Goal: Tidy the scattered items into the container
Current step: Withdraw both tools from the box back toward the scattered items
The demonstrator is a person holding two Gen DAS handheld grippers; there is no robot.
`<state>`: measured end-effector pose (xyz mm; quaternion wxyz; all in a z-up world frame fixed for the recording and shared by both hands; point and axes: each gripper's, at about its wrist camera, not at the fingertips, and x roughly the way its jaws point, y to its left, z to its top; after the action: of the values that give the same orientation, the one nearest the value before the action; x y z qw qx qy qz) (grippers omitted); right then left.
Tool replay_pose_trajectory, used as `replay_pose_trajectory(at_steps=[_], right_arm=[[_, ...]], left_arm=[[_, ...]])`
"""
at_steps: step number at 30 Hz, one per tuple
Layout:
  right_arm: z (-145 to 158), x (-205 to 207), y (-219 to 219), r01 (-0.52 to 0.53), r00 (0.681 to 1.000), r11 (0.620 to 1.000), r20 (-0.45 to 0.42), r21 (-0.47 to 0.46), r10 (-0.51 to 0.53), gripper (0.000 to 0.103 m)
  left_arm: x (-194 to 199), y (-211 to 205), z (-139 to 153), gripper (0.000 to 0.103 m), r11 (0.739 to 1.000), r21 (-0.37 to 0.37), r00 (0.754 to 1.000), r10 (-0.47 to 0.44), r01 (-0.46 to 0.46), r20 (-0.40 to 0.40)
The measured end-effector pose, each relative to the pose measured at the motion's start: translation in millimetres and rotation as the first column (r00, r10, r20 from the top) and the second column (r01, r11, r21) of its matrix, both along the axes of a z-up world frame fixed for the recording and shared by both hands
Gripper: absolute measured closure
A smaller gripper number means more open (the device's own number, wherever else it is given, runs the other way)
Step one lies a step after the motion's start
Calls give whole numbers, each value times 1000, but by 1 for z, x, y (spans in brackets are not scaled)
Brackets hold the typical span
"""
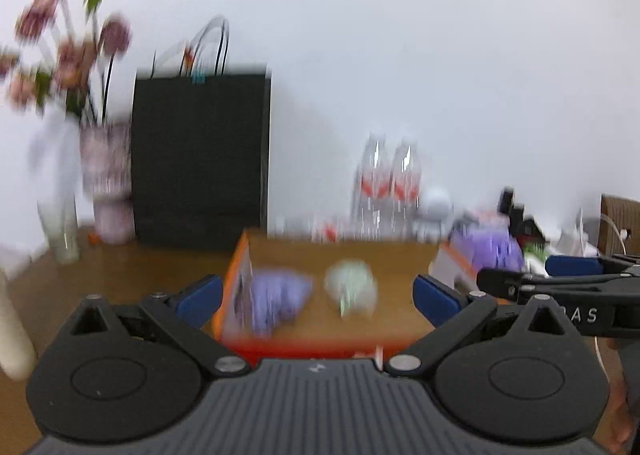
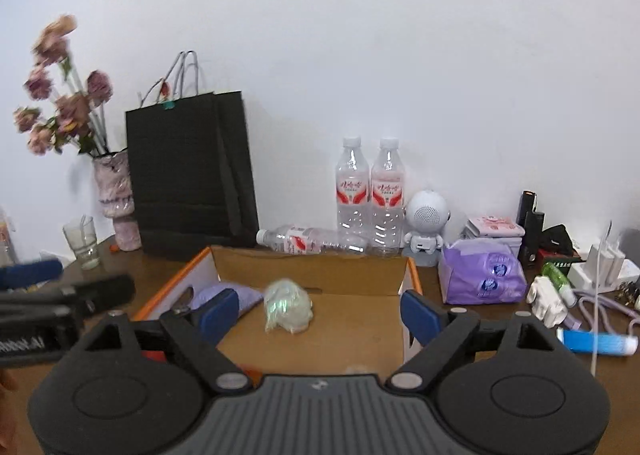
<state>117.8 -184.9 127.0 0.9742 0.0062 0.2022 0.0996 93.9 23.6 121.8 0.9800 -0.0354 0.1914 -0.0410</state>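
Observation:
An open cardboard box (image 2: pixel 312 261) with orange edges lies on the wooden table straight ahead of both grippers. Inside it rest a purple soft pack (image 2: pixel 218 293) at the left and a crumpled clear plastic bag (image 2: pixel 288 311) in the middle. My right gripper (image 2: pixel 320 313) stands open over the box's near side, nothing between its blue pads. The left wrist view is blurred. There my left gripper (image 1: pixel 318 303) is also open and empty before the box (image 1: pixel 340 251), with the purple pack (image 1: pixel 276 303) and the bag (image 1: pixel 352 289) beyond it. Each gripper shows at the other view's edge.
Right of the box lie a purple tissue pack (image 2: pixel 484 275), a white adapter (image 2: pixel 548 299), a green bottle (image 2: pixel 556 275) and a blue-and-white tube (image 2: pixel 596 343). Behind it stand water bottles (image 2: pixel 370 195), a toppled bottle (image 2: pixel 308 239), a robot-shaped speaker (image 2: pixel 426 219), a black paper bag (image 2: pixel 188 175), a flower vase (image 2: pixel 118 199) and a glass (image 2: pixel 82 241).

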Motion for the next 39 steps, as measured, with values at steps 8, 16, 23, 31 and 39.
replay_pose_trajectory(at_steps=[8,16,23,31,39], right_arm=[[-63,-25,-22,45,996,993,-86,110,-35,16],[-75,-44,-28,130,989,991,-64,7,-130,16],[-71,-69,-29,128,988,992,-79,-23,-129,14],[-87,-92,-8,63,994,998,-90,-15,-64,14],[-89,-136,-6,43,996,999,-81,6,-43,14]], left_arm=[[-28,7,-40,0,1000,-5,998,31,-31,54],[-53,12,-62,0,997,70,983,21,-35,183],[-60,18,-68,0,992,80,979,76,-93,191],[-104,11,-52,0,990,46,975,122,-133,188],[-143,14,-58,0,991,17,988,128,-130,87]])
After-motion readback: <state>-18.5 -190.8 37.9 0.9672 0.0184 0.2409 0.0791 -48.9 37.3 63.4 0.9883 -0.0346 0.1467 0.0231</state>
